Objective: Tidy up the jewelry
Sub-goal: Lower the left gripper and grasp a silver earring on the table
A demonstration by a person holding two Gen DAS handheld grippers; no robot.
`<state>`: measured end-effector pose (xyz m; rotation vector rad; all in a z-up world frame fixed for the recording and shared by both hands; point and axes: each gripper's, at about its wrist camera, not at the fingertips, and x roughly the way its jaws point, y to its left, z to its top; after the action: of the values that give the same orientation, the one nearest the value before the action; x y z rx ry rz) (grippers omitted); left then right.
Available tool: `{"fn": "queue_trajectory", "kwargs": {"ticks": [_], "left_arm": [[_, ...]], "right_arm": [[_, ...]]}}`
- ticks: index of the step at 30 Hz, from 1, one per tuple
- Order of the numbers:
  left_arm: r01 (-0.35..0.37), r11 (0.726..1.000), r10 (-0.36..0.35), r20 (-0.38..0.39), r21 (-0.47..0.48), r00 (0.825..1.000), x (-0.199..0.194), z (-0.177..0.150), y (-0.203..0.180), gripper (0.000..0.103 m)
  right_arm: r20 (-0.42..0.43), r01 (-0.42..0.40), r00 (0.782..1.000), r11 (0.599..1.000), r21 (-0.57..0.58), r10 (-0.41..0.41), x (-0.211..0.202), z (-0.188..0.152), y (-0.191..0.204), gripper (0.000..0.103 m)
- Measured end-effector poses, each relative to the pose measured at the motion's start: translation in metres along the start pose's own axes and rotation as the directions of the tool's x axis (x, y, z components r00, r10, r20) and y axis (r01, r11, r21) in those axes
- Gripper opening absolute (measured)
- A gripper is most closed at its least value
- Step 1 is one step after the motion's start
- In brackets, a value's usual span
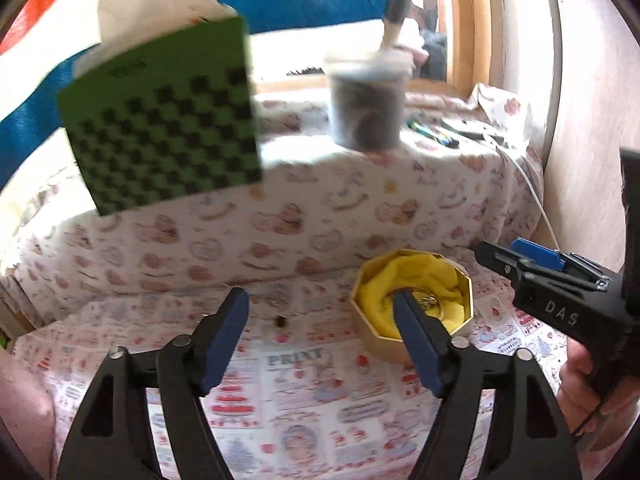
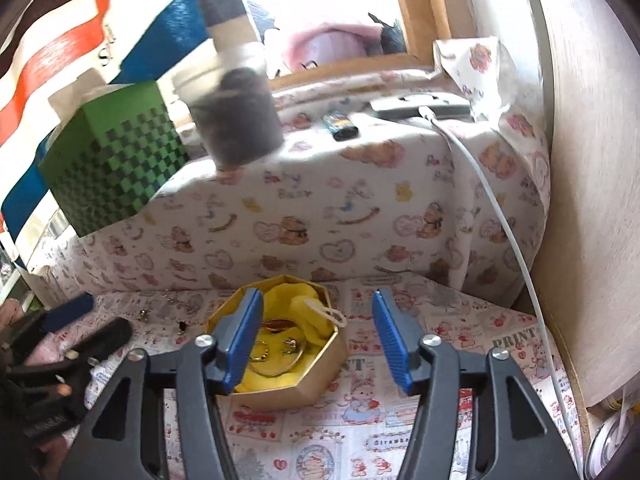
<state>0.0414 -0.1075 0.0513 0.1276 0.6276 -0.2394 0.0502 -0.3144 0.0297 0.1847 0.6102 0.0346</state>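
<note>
the left gripper (image 1: 320, 312) fills the bottom of the left wrist view, its blue-padded fingers (image 1: 224, 340) spread wide with nothing between them. beyond its right finger sits the gold octagonal jewelry box (image 1: 374, 340), lined with yellow cloth (image 1: 424, 280); that finger's tip overlaps the box's inside in this view, and whether it touches the lining cannot be told. a small dark piece of jewelry (image 1: 280, 322) lies loose on the printed paper (image 1: 296, 392) between the two fingers, just left of the box.

in the right wrist view the right gripper (image 2: 318, 330) also stands wide open and holds nothing. its left finger hangs over the left part of the box (image 2: 320, 388), its right finger over bare paper to the box's right. inside the box, on the yellow cloth (image 2: 304, 296), lie gold rings (image 2: 262, 354), a gold bangle (image 2: 280, 366) and another small gold piece (image 2: 290, 345). more small trinkets (image 2: 143, 314) lie on the paper left of the box.

behind, on a ledge covered in bear-print fabric (image 2: 320, 208), stand a green checkered box (image 2: 116, 160) and a blurred dark jar (image 2: 236, 120); a white cable (image 2: 500, 216) runs down the right side.
</note>
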Motion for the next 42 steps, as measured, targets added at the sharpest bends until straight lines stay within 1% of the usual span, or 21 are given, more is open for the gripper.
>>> {"fn": "queue_trajectory", "kwargs": {"ticks": [3, 5, 8, 10, 11, 13, 16, 19, 21, 23, 24, 27, 29, 31, 34, 37, 39, 41, 42], "left_arm": [[-0.025, 1.0, 0.025, 0.019, 0.002, 1.0, -0.01, 0.0, 0.015, 0.078], [-0.039, 0.999, 0.039, 0.043, -0.001, 0.998, -0.019, 0.001, 0.025, 0.082], [-0.064, 0.998, 0.065, 0.098, -0.005, 0.993, -0.031, 0.001, 0.035, 0.091], [-0.078, 0.997, 0.079, 0.131, -0.012, 0.988, -0.036, 0.001, 0.042, 0.101], [-0.086, 0.996, 0.088, 0.136, -0.016, 0.987, -0.037, 0.001, 0.045, 0.103], [-0.101, 0.995, 0.103, 0.132, -0.021, 0.986, -0.034, 0.0, 0.05, 0.103], [-0.117, 0.993, 0.119, 0.126, -0.031, 0.985, -0.027, 0.0, 0.058, 0.103], [-0.115, 0.992, 0.121, 0.117, -0.052, 0.986, -0.018, -0.002, 0.067, 0.103], [-0.119, 0.991, 0.126, 0.112, -0.068, 0.986, -0.012, -0.003, 0.073, 0.103], [-0.119, 0.989, 0.128, 0.112, -0.085, 0.985, -0.005, -0.005, 0.079, 0.103], [-0.117, 0.989, 0.127, 0.114, -0.094, 0.985, -0.001, -0.007, 0.083, 0.103], [-0.118, 0.985, 0.131, 0.107, -0.126, 0.986, 0.016, -0.009, 0.094, 0.103], [-0.104, 0.982, 0.114, 0.056, -0.158, 0.992, 0.032, -0.009, 0.102, 0.103], [-0.096, 0.981, 0.105, 0.048, -0.17, 0.993, 0.041, -0.012, 0.109, 0.103], [-0.135, 0.983, 0.139, 0.023, -0.128, 0.99, 0.056, -0.019, 0.113, 0.103], [-0.171, 0.979, 0.171, -0.009, -0.109, 0.985, 0.071, -0.024, 0.116, 0.102], [-0.173, 0.98, 0.172, -0.018, -0.101, 0.985, 0.08, -0.027, 0.118, 0.099], [-0.165, 0.982, 0.161, -0.044, -0.088, 0.986, 0.087, -0.028, 0.117, 0.093], [-0.157, 0.983, 0.152, -0.056, -0.096, 0.987, 0.089, -0.029, 0.118, 0.086]], "right_arm": [[0.02, 0.058, 0.998, 0.997, -0.044, -0.058, 0.0, -0.004, 0.008, 0.056], [0.022, 0.053, 0.998, 0.997, -0.048, -0.052, -0.001, -0.006, 0.01, 0.056], [0.022, 0.046, 0.999, 0.998, -0.051, -0.045, 0.0, -0.007, 0.012, 0.059], [0.028, 0.059, 0.998, 0.996, -0.067, -0.057, 0.001, -0.009, 0.015, 0.06], [0.032, 0.07, 0.997, 0.995, -0.078, -0.068, 0.003, -0.01, 0.017, 0.061], [0.034, 0.085, 0.996, 0.992, -0.088, -0.082, 0.005, -0.012, 0.018, 0.063], [0.034, 0.083, 0.996, 0.992, -0.094, -0.08, 0.006, -0.013, 0.019, 0.068], [0.038, 0.089, 0.996, 0.992, -0.094, -0.086, 0.008, -0.014, 0.019, 0.07], [0.042, 0.1, 0.994, 0.991, -0.088, -0.096, 0.011, -0.015, 0.018, 0.075], [0.041, 0.113, 0.993, 0.99, -0.081, -0.11, 0.014, -0.016, 0.017, 0.083], [0.041, 0.117, 0.993, 0.99, -0.078, -0.114, 0.015, -0.016, 0.016, 0.084], [0.032, 0.125, 0.992, 0.99, -0.069, -0.123, 0.02, -0.017, 0.015, 0.085], [0.024, 0.123, 0.992, 0.99, -0.068, -0.122, 0.022, -0.018, 0.015, 0.086], [0.018, 0.127, 0.992, 0.989, -0.073, -0.126, 0.024, -0.02, 0.016, 0.086], [0.012, 0.139, 0.99, 0.987, -0.076, -0.139, 0.028, -0.023, 0.016, 0.087], [0.002, 0.142, 0.99, 0.987, -0.075, -0.142, 0.032, -0.025, 0.015, 0.087], [-0.008, 0.15, 0.988, 0.985, -0.082, -0.151, 0.034, -0.025, 0.016, 0.087], [-0.006, 0.153, 0.988, 0.985, -0.081, -0.154, 0.034, -0.025, 0.015, 0.087], [-0.006, 0.153, 0.988, 0.985, -0.079, -0.154, 0.035, -0.025, 0.014, 0.087]]}}
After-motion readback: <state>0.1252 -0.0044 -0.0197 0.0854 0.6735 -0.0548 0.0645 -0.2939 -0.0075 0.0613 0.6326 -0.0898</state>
